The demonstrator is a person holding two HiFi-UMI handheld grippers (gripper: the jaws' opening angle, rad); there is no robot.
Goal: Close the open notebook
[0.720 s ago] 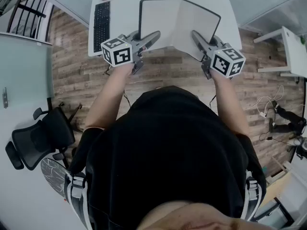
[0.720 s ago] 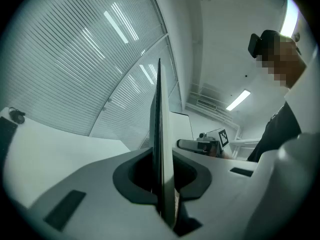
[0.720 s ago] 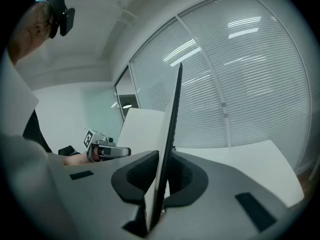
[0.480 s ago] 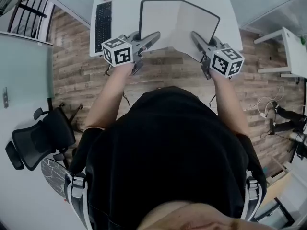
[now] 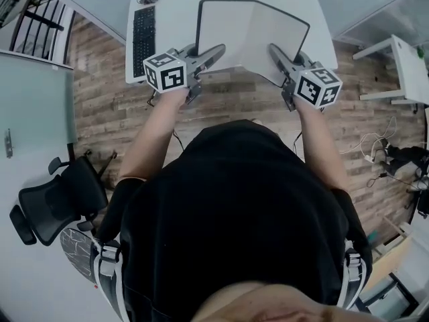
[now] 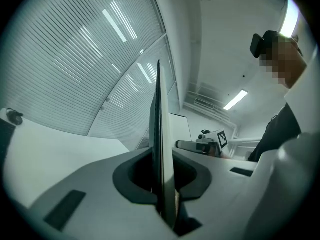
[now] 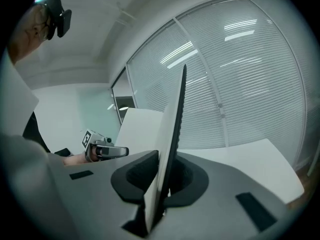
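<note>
Left claw (image 5: 216, 49) pinches the black-covered, white-paged open notebook (image 5: 251, 32) at its 7 o'clock corner, right claw (image 5: 273, 48) at 5; spine runs 12-to-6 midway between them.

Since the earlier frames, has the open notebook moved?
No. The notebook keeps the same gap to the keyboard on the desk; the slight shift of both is the camera's.

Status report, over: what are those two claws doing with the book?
Grippers: left gripper and right gripper each shut on one side of the black-covered, white-paged notebook. It is open, not yet closed. Nothing in the way; black keyboard lies aside.
</note>
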